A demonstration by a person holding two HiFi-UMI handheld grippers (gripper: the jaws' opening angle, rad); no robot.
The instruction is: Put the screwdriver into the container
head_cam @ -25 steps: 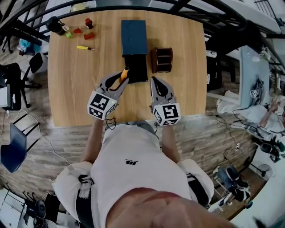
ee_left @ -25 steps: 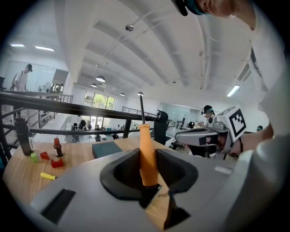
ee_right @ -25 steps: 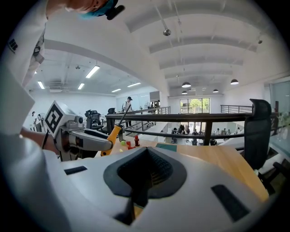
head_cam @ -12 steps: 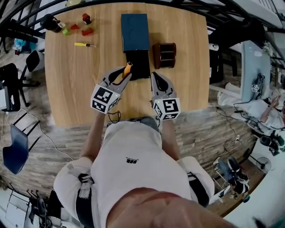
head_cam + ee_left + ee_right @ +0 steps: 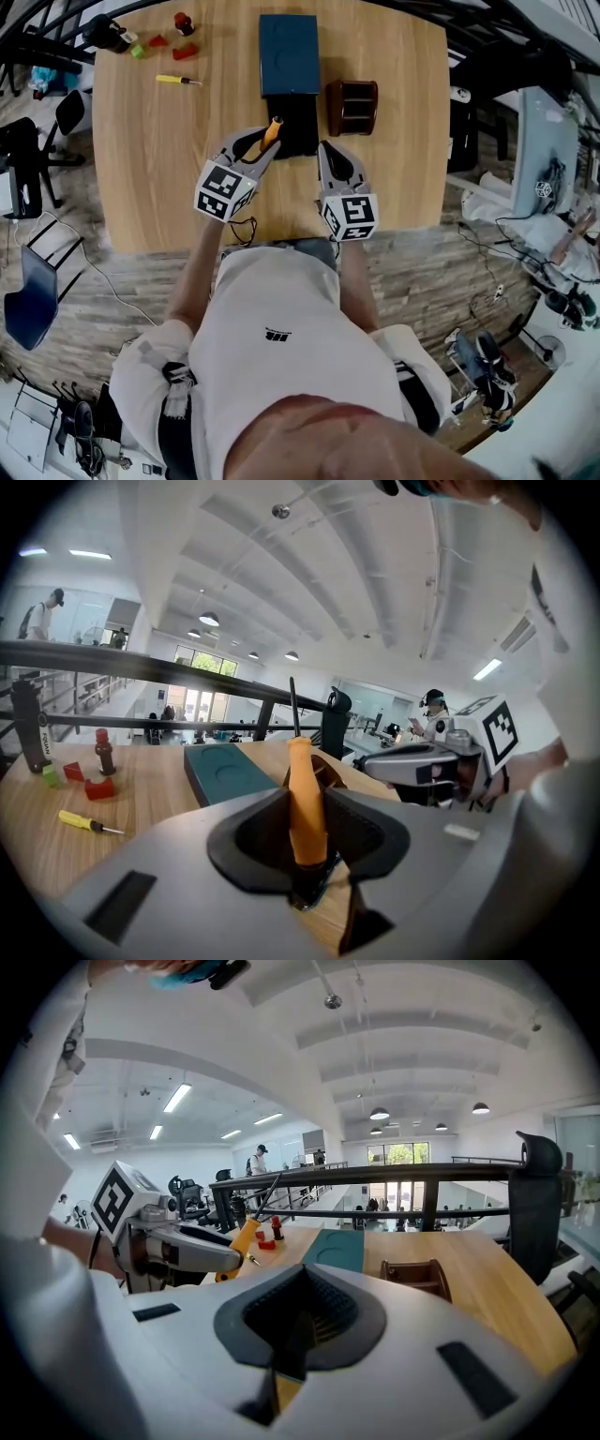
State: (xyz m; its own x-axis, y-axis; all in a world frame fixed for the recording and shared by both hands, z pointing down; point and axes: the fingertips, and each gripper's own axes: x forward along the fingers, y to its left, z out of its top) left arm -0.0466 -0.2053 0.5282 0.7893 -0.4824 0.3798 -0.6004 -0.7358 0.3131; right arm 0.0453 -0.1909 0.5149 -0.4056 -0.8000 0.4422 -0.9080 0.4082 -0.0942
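Observation:
My left gripper (image 5: 265, 150) is shut on the orange handle of a screwdriver (image 5: 273, 132), which it holds over the left edge of an open black case (image 5: 300, 131) with a blue lid (image 5: 289, 54). In the left gripper view the handle (image 5: 306, 803) stands upright between the pads, its thin shaft pointing up. To the right, beside the case, my right gripper (image 5: 327, 157) has its jaws together and nothing in them. The right gripper view shows the held screwdriver (image 5: 243, 1240) at the left.
A brown wooden holder (image 5: 352, 106) stands right of the case. A small yellow screwdriver (image 5: 178, 81) lies at the far left of the wooden table (image 5: 159, 169). Red and green blocks (image 5: 185, 52) and a small red bottle (image 5: 179, 21) sit at the far left corner.
My left gripper has carried the orange screwdriver a little farther forward, toward the black case. The right gripper has kept alongside it, still shut.

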